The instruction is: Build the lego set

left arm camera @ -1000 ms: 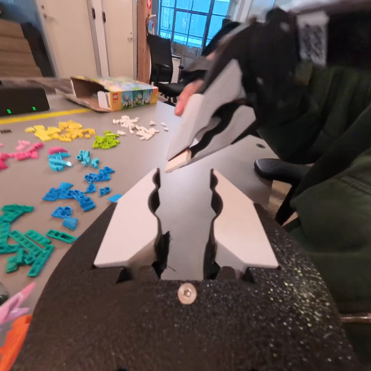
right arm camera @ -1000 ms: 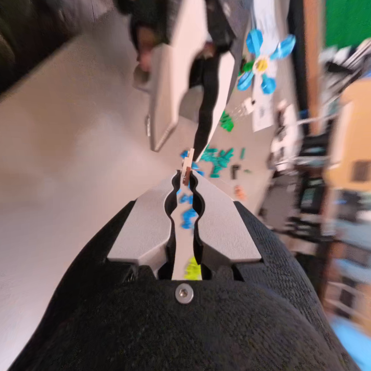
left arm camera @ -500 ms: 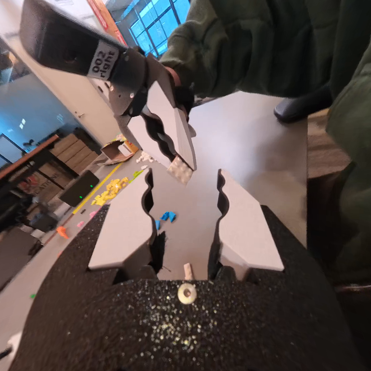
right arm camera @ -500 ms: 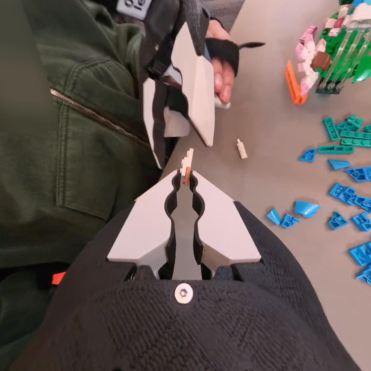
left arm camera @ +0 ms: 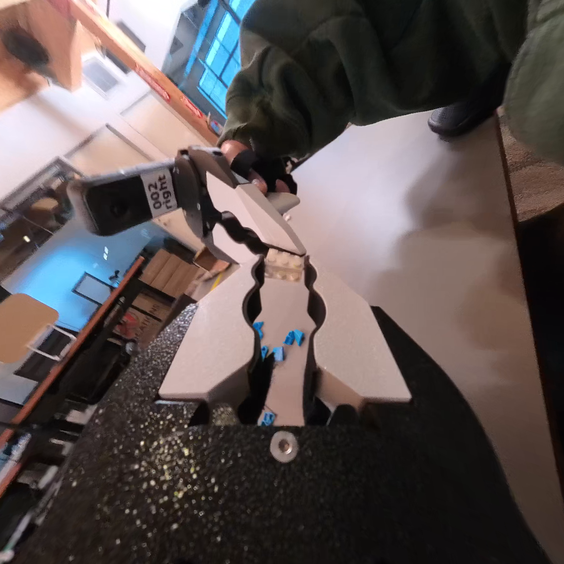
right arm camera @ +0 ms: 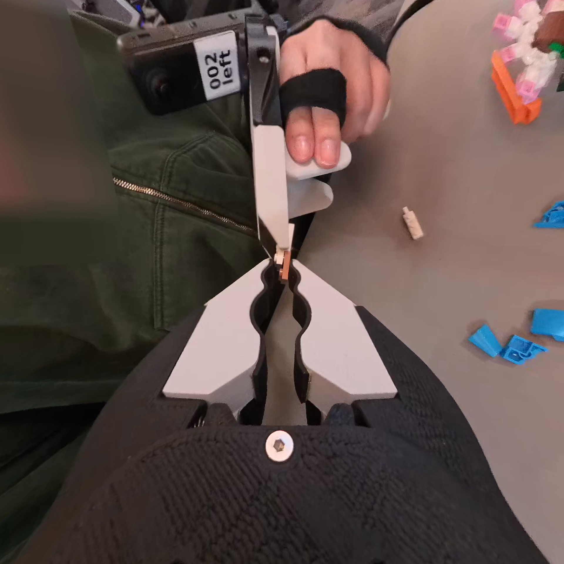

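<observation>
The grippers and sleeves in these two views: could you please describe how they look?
Each gripper, left and right, has two pale grey wedge fingers with wavy black pads on a speckled black body with a silver screw. Each carries a dark camera bearing a white label. Sleeves are dark green; a black strap loops over the fingers.

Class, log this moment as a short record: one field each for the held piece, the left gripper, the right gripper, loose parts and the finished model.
Held piece: small cream-and-brown stack of lego plates, in the air between both tips
Left gripper: closed on the stack's ends
Right gripper: clamped on the stack's faces
Loose parts: cream lego brick and blue lego slopes on the grey table
Finished model: pink-and-white lego flowers, blurred
</observation>
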A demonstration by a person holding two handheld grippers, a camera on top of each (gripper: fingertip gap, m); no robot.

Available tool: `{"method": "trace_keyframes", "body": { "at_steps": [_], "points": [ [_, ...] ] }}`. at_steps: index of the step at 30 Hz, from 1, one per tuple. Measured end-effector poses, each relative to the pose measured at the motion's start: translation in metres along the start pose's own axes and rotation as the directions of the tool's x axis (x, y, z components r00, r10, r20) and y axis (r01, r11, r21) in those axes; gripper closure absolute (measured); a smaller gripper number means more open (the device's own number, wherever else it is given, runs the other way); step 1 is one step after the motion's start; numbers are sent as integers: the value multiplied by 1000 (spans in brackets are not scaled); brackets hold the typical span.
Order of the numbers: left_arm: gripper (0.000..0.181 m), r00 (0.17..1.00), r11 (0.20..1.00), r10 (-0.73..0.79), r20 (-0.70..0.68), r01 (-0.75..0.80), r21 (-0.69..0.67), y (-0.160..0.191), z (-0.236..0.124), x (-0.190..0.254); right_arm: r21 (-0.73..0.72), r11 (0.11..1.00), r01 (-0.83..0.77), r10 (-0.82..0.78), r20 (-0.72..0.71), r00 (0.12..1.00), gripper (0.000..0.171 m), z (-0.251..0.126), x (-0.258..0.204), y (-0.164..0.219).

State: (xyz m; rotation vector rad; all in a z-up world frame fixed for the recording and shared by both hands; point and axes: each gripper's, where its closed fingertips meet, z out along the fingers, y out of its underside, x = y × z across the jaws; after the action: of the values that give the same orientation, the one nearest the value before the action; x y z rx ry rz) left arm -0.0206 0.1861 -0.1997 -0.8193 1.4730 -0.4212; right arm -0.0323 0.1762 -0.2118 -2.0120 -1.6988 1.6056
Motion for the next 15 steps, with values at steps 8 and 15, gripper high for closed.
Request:
{"method": "trace_keyframes", "body": {
  "at_steps": [8,15],
  "points": [
    [158,534,537,-842,-79,842,-39,33,-2,-30,-30,779,626,-515,-600,612,119,-49,36,-43],
    [158,-68,-43,-932,-356,996,-77,23,-5,-29,-363,471,804,-809,-540,231,136,-19,19,-32]
  ]
}}
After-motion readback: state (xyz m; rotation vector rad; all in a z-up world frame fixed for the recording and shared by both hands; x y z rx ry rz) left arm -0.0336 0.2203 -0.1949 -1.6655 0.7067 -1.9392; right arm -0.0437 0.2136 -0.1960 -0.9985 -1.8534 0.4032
